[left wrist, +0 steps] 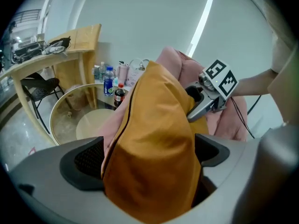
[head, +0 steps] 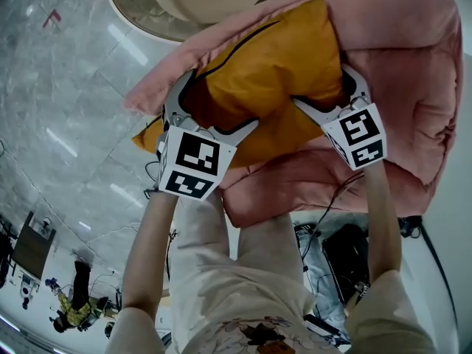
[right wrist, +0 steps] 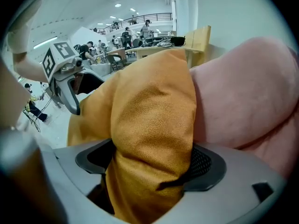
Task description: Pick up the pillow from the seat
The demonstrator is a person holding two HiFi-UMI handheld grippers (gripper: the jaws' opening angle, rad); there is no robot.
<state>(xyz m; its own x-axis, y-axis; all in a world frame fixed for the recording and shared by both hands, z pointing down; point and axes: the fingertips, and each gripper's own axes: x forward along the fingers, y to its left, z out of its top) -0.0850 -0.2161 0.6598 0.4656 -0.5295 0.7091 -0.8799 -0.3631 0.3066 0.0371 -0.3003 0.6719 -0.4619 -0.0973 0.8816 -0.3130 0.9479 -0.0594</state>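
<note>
An orange pillow (head: 273,72) lies on a pink cushioned seat (head: 398,87). My left gripper (head: 217,105) grips the pillow's left end, its fingers above and below the fabric. At the right end my right gripper (head: 322,87) pinches it, and the cloth bunches there. In the left gripper view the pillow (left wrist: 154,143) fills the gap of the left gripper (left wrist: 149,162), with a pink fold against the left pad; the right gripper (left wrist: 205,101) shows beyond it. In the right gripper view the pillow (right wrist: 149,115) bulges between the pads of the right gripper (right wrist: 152,164), beside the seat (right wrist: 247,92).
A round glass table (head: 140,6) stands just beyond the seat. Bottles (left wrist: 109,80), a wooden desk (left wrist: 70,45) and a black chair (left wrist: 39,85) are behind it. Cables and a black bag (head: 346,249) lie on the floor by my legs.
</note>
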